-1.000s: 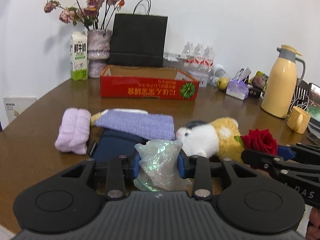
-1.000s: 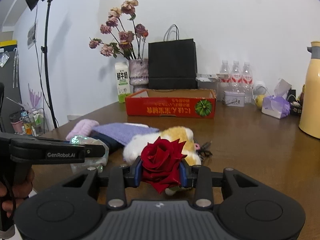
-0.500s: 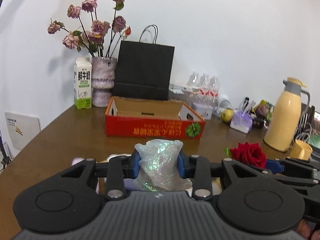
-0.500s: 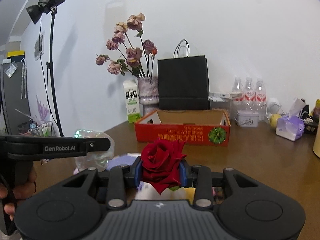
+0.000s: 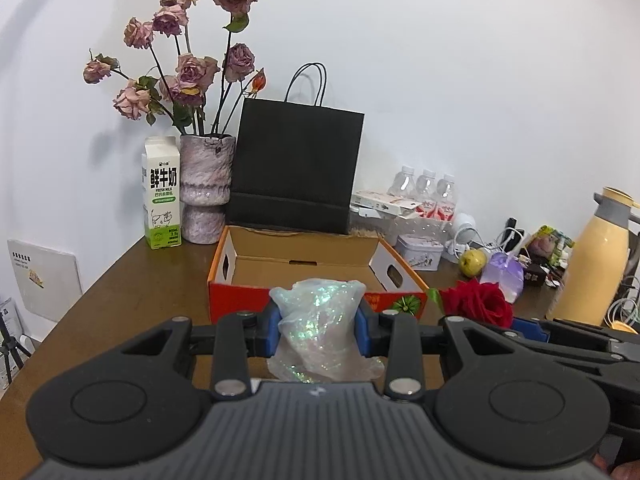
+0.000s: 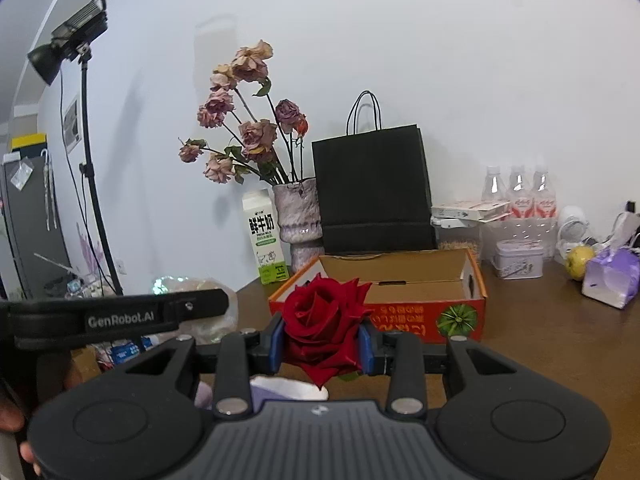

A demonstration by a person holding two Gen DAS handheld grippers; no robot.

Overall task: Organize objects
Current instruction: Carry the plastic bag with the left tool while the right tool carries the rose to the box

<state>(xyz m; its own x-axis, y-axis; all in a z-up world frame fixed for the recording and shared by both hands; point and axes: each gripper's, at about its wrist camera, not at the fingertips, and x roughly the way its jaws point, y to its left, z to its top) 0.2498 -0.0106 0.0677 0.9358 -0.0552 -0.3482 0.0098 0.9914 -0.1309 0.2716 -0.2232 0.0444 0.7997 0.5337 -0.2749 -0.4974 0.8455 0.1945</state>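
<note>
- While your right view alone shows the light stand (image 6: pixel 86 168), both show the orange box (image 5: pixel 304 264) on the surface (image 5: pixel 120 292), its visible interior bare cardboard.
- Your left hand-held gripper (image 5: pixel 318 326) is clamped on an iridescent bag (image 5: pixel 320 332), held before the box.
- Your right hand-held gripper (image 6: pixel 322 344) pinches a red rose (image 6: pixel 324 324).

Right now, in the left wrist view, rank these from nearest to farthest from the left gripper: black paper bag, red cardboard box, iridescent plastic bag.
1. iridescent plastic bag, clamped in the left gripper.
2. red cardboard box, just ahead on the table.
3. black paper bag, behind the box, by the wall.
</note>
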